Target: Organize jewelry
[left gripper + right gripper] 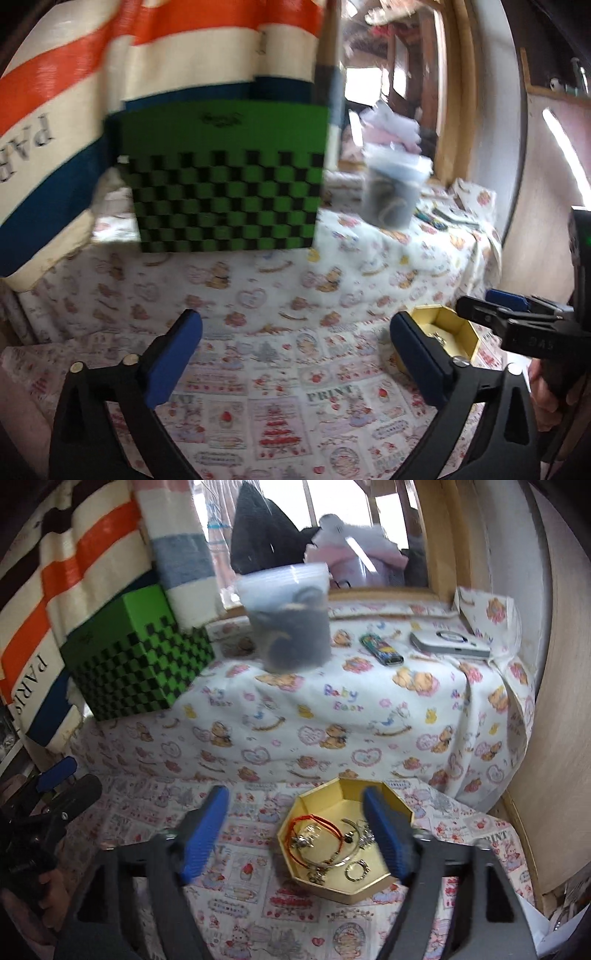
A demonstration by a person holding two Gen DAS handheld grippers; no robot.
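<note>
From my remote seat I saw a table (236,915) under a cartoon-print cloth, and behind it a raised ledge draped in a bear-patterned sheet (369,709). A wood-framed window (439,539) let in pale daylight — clutter was heaped beyond the glass. A striped orange, cream and blue fabric (155,51) hung at the left — a plain pale wall (546,686) curved along the right.

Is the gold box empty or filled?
Filled. The lidless gold box holds a red cord bracelet, a silver bangle and a ring.
</note>
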